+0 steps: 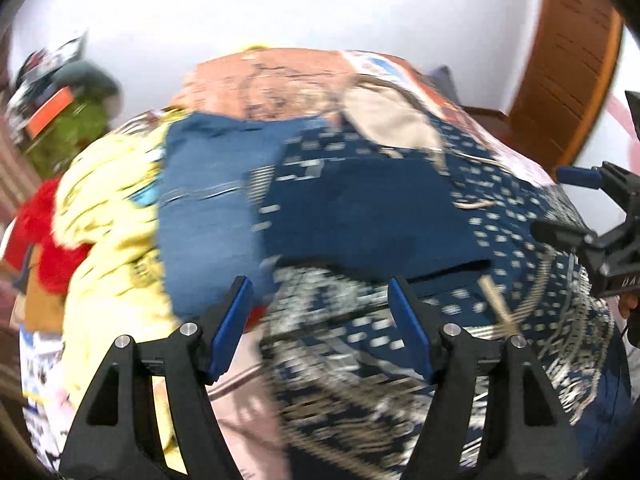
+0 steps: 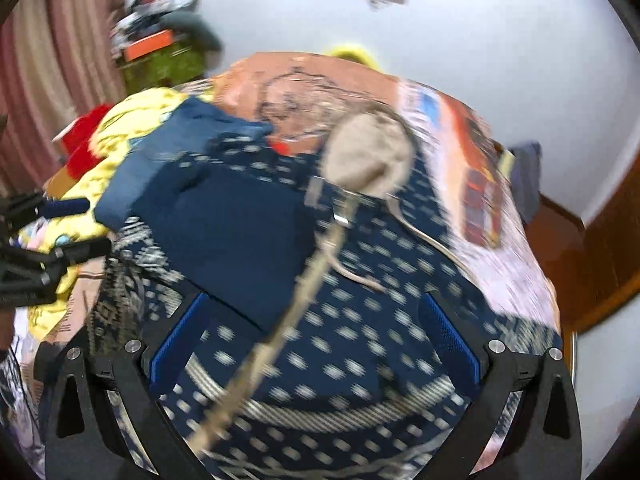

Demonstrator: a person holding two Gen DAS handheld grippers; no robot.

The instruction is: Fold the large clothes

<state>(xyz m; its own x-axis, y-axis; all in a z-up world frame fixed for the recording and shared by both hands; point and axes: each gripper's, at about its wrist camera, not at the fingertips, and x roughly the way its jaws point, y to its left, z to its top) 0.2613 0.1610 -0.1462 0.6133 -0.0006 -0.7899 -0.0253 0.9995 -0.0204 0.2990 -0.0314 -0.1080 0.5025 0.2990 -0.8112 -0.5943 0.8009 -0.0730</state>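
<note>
Presently, item one: navy-blue patterned cotton garment with white dashes and a pale woven border (image 2: 352, 320), spread across the bed with a plain dark-blue panel (image 1: 360, 216) lying folded over its middle. It lies directly ahead of and beneath both tools; its patterned border edge runs crosswise, from one gripper's side to the other, nearest the fingers.

Item two: left gripper (image 1: 322, 328), black frame, blue pads, fingers spread wide and holding nothing, poised above the border at the garment's left portion.

Item three: right gripper (image 2: 316, 344), same make, fingers likewise parted and empty, above the dotted field. Both sit about equally close to the near edge; neither touches cloth, as far as the blur allows.

Item four: beige padded fabric pouch with long cord strap (image 2: 370, 158), resting on the garment, cord trailing toward the right gripper. Judgement: it may need clearing before a fold.

Item five: yellow printed knit cloth (image 1: 108, 208), crumpled, left of the garment; folded mid-blue denim-like piece (image 1: 200, 208) between them; red fuzzy item (image 1: 44, 240) beyond.

Item six: orange-pink printed bedsheet (image 1: 272, 80), soft, flat.
</note>
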